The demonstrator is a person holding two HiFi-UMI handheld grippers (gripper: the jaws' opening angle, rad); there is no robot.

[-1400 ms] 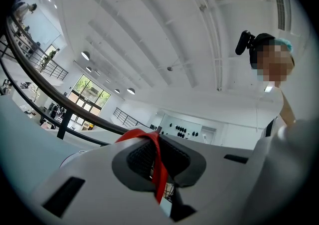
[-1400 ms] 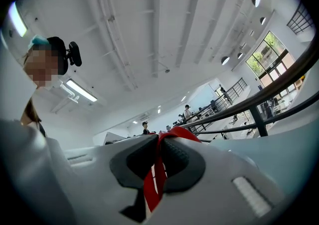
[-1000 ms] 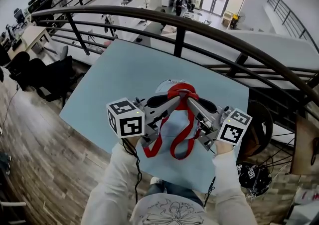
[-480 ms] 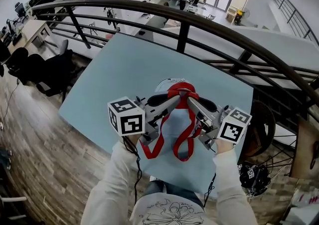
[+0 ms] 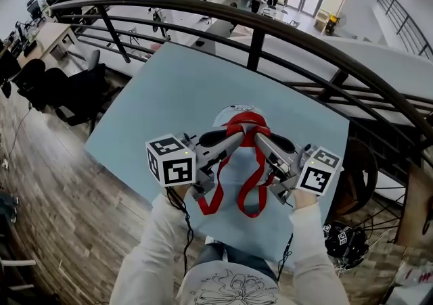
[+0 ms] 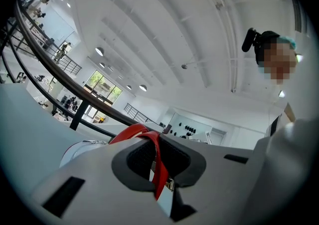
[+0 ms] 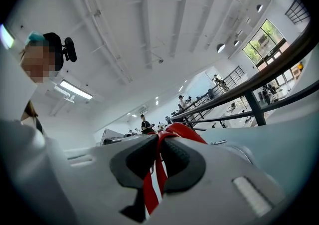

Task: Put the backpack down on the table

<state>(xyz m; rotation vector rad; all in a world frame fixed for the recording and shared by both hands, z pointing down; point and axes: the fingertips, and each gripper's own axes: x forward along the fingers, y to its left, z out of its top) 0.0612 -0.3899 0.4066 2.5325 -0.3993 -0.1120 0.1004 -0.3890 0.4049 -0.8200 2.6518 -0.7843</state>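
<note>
1. Head view: pale blue backpack (image 5: 229,118) hangs over the near part of the surface (image 5: 169,94) by its red strap (image 5: 252,121), with left tongs (image 5: 237,136) and right tongs (image 5: 261,138) meeting at the strap's top. Whether its base rests yet I cannot tell. Lower both hands evenly, keep the backpack inside the near edge, and let go only once the strap slackens. Against a second ago, grip and backpack look unchanged; only the railing (image 5: 255,50) sits a little differently in frame.
2. Left gripper view: dark pads pinched together on the red strap.
3. Right gripper view: pads likewise clamped on the strap, the backpack's top just beyond.
</note>
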